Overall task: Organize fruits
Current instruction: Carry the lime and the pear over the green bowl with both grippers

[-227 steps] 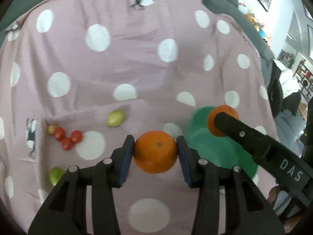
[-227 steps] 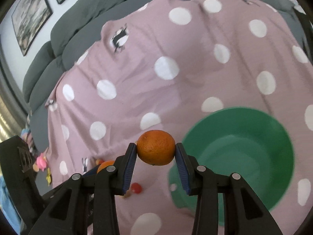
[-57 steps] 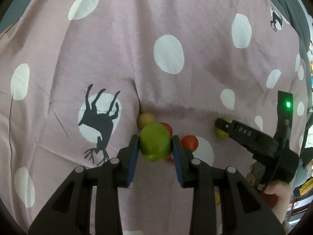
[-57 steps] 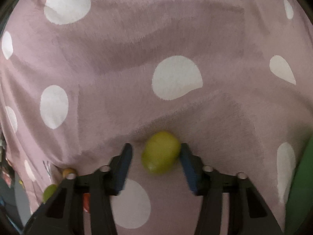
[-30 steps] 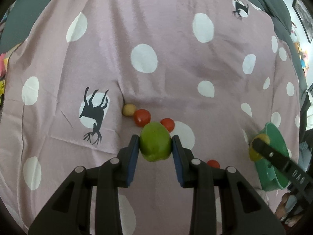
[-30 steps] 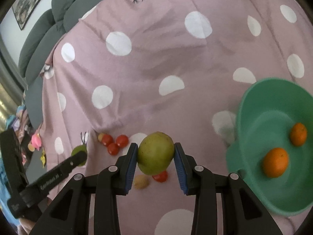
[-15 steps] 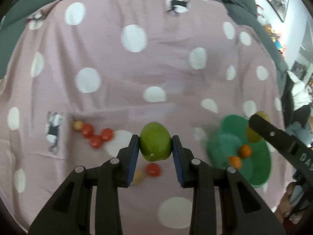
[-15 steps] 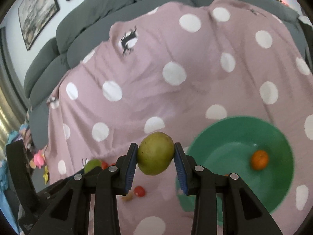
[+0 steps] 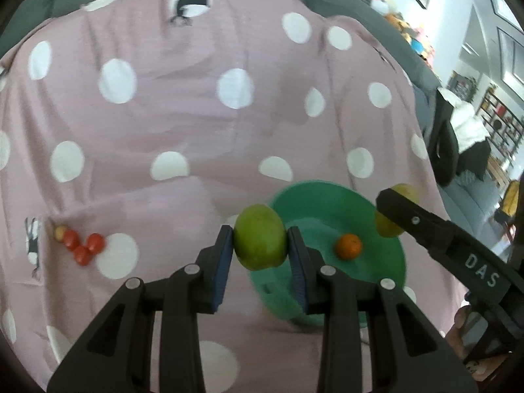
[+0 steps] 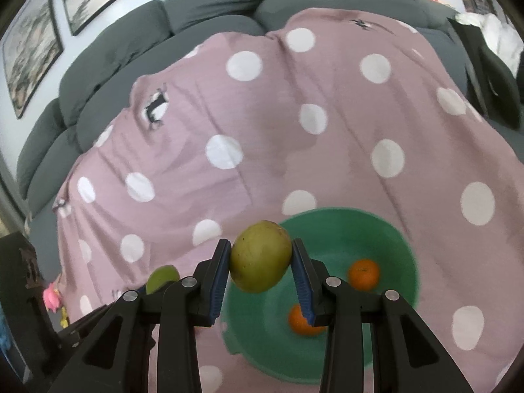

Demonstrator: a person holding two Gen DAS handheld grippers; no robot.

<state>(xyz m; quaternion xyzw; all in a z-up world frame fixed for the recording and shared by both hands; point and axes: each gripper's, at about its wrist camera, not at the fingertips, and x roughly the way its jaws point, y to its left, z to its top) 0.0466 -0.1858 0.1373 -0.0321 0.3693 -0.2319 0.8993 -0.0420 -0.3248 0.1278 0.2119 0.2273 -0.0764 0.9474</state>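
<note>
My left gripper (image 9: 260, 252) is shut on a green fruit (image 9: 260, 241) and holds it in the air at the left rim of the green bowl (image 9: 389, 252). My right gripper (image 10: 261, 263) is shut on a yellow-green fruit (image 10: 261, 256) above the bowl (image 10: 389, 229). That fruit also shows in the left wrist view (image 9: 389, 226). Two oranges (image 10: 363, 274) (image 10: 303, 322) lie in the bowl. One orange (image 9: 348, 246) shows in the left wrist view.
Red cherry tomatoes (image 9: 83, 249) and a small yellowish fruit (image 9: 59, 232) lie on the pink polka-dot cloth (image 9: 183, 104) at the left. Grey sofa cushions (image 10: 203, 9) rise behind the cloth. A dark chair with white fabric (image 9: 458, 137) stands at the right.
Both grippers have moved right toward the green bowl with their fruits held. The bowl now looks larger and nearer in both views.
</note>
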